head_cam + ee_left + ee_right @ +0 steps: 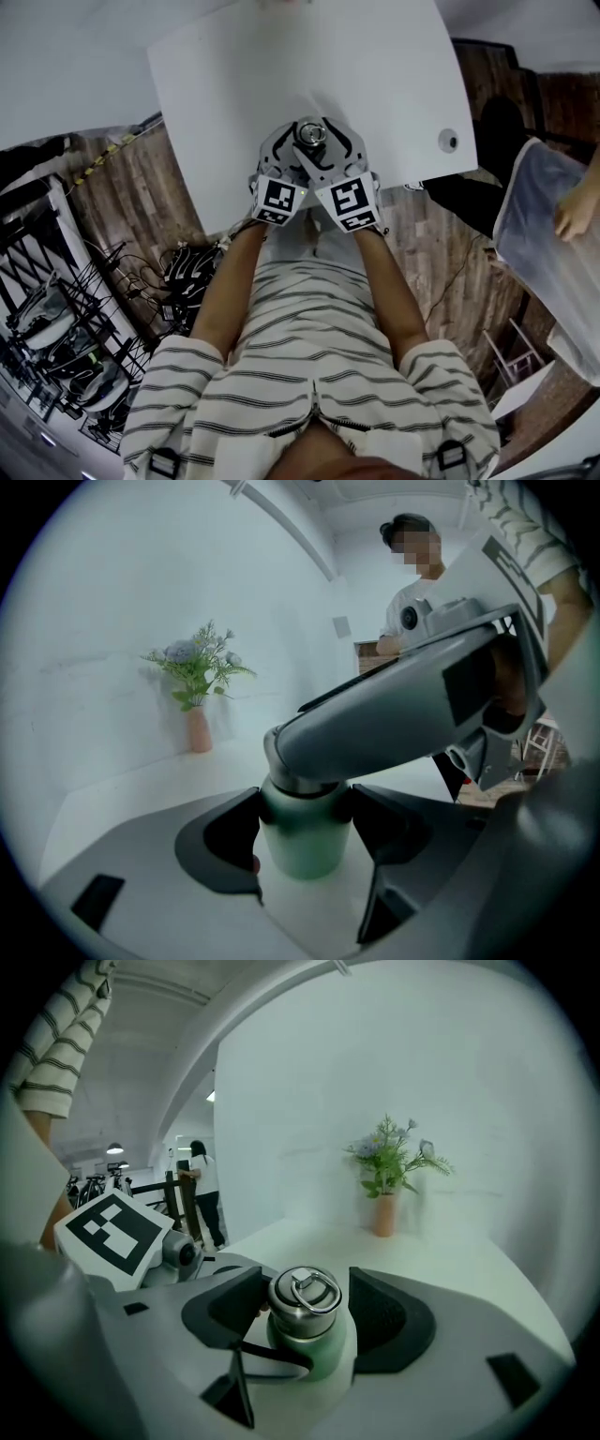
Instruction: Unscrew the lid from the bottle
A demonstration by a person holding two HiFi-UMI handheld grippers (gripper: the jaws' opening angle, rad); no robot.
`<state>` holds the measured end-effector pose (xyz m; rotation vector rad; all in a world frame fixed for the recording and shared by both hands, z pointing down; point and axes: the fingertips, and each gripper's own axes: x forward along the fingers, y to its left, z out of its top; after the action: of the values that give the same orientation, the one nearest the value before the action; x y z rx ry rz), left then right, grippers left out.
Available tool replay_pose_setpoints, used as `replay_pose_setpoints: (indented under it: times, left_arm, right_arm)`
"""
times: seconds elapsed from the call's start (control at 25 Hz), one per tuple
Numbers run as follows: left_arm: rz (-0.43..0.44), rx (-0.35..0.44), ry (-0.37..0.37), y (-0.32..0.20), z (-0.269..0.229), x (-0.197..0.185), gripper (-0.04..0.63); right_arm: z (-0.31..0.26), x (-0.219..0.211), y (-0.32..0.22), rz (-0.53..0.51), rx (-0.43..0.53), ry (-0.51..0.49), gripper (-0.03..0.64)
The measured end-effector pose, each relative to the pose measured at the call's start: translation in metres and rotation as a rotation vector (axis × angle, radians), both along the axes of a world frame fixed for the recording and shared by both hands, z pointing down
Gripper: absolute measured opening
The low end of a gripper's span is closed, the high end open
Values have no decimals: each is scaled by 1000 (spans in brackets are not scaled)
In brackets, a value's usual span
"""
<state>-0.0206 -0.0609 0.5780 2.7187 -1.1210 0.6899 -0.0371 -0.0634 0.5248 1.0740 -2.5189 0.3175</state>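
Observation:
A green bottle (302, 841) with a steel lid (305, 1296) that carries a ring stands upright near the front edge of the white table (375, 75). In the head view both grippers meet around the bottle (311, 137). My left gripper (305, 829) is shut on the green body, with a pad pressed to each side. My right gripper (307, 1302) reaches over from the other side and its jaws stand around the lid. A thin gap shows at the right pad, so it reads as open. In the left gripper view the right gripper's grey body (403, 710) hides the lid.
A pink vase of flowers (384, 1211) stands at the table's far side against the white wall. A round hole (449, 141) sits near the table's right edge. One person stands behind the table (412, 602), and another person's hand (574, 214) shows at the right.

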Motion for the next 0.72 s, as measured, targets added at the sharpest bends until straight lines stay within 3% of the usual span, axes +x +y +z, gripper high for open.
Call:
replay_pose_setpoints:
  times: [0.16, 0.28, 0.72]
  left_arm:
    - [-2, 4, 0, -1, 0, 1, 307]
    - [-3, 3, 1, -2, 0, 1, 307]
    - [-2, 6, 3, -3, -2, 1, 307]
  right_arm:
    - [5, 1, -1, 39, -7, 9, 240]
    - [6, 2, -3, 39, -3, 10, 249]
    - [3, 2, 0, -88, -6, -1, 241]
